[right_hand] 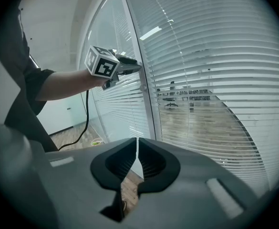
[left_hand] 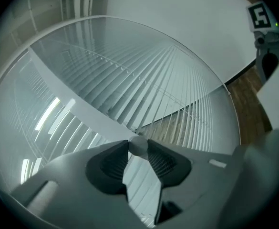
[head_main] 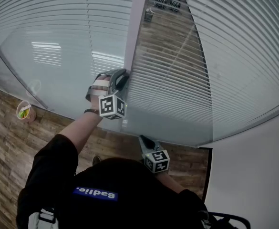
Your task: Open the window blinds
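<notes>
Left gripper (left_hand: pixel 139 151) clamped on small round grey knob (left_hand: pixel 139 145) on pale window frame post (head_main: pixel 133 32). White horizontal slat blinds (head_main: pixel 177 85) behind glass, either side of post. Right gripper (right_hand: pixel 137 149) jaws together, empty, held low. Risk: pads slip on smooth knob during twist, so slats don't turn.

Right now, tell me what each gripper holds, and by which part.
The left gripper pinches the round blind knob by its sides. The right gripper is shut, empty.

Head view: left tongs (head_main: pixel 124 78) tips hidden behind their own body; blinds (head_main: pixel 177 70) run off top and right edges; cup (head_main: pixel 25 111) contents too small to tell. Left gripper view: pinched knob (left_hand: pixel 138 146) blurred.
</notes>
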### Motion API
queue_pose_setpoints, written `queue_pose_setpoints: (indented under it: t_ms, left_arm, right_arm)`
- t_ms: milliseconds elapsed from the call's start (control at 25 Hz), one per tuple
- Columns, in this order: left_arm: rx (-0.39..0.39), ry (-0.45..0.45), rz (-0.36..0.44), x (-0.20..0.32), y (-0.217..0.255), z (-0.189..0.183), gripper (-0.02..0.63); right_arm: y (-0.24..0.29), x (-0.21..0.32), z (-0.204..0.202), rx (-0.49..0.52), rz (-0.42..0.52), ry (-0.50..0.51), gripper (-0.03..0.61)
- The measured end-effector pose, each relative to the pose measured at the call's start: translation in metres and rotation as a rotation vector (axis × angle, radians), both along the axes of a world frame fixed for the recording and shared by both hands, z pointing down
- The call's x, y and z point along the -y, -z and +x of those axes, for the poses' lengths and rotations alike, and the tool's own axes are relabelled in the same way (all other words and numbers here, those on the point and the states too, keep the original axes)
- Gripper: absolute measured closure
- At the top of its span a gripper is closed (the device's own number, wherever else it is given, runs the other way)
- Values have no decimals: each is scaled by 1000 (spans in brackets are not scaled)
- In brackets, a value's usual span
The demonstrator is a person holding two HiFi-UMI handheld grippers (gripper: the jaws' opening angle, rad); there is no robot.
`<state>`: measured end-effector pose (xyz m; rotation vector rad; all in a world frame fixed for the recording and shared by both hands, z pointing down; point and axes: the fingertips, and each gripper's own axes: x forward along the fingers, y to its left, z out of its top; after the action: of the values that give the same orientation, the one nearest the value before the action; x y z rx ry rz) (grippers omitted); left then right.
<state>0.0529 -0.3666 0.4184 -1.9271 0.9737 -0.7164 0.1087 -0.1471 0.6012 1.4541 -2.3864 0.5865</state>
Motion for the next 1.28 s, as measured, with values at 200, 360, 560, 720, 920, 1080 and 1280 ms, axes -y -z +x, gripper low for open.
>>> queue_pose_setpoints:
  t_ms: [200,360,560,720,920,1080,1280]
  left_arm:
    - [103,-19,65,-1,0,1,489]
    - [166,-34,96,-2,-1,1,489]
    - [258,-57,136,-3,-1,1,488]
    - [339,-63,178,-2,-4,1,489]
    - [382,-71,200,-1,-4,1,489]
    - [393,-72,192,-1,-8,0,489]
    - [349,-82,186,-2,-4,1,476]
  right_arm:
    - [0,2,-1,6,-1,4,561]
    - [-1,3,-1,9,-4,7,561]
    - [-2,4,-2,14,-5,11,561]
    - [-3,3,-2,18,-7,11,561]
    - [-4,4,-1,21,-6,13,561]
    - [-3,3,0,19,-5,13,561]
    - [-4,2,0,14,-6,13,557]
